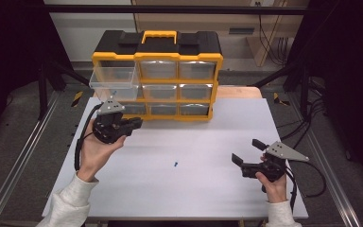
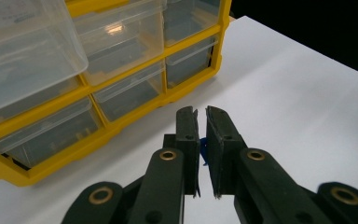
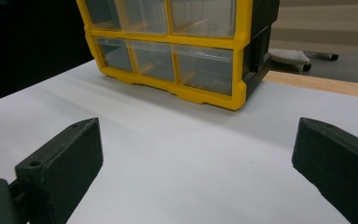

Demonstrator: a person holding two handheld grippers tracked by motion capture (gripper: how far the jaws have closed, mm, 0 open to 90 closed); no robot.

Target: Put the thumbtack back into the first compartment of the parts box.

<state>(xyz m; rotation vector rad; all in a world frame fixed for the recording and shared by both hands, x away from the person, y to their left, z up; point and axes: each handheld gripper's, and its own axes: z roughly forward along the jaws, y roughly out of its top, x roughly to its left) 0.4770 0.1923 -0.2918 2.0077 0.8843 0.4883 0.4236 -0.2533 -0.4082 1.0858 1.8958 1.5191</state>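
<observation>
We see a white tabletop (image 1: pixel 194 189), mostly bare in front and to the right, giving wide room to pass. At its far edge a yellow drawer cabinet (image 1: pixel 157 75) blocks the way. Its top-left clear drawer (image 1: pixel 114 78) juts out over the tabletop, above the left gripper (image 1: pixel 134 124). A small blue piece (image 1: pixel 175 164) lies mid-table, well apart from the right gripper (image 1: pixel 246 152).

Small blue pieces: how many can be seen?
2: one small blue piece pinched in the left claw, one small blue piece lying mid-table. Drawers may hide more.
</observation>
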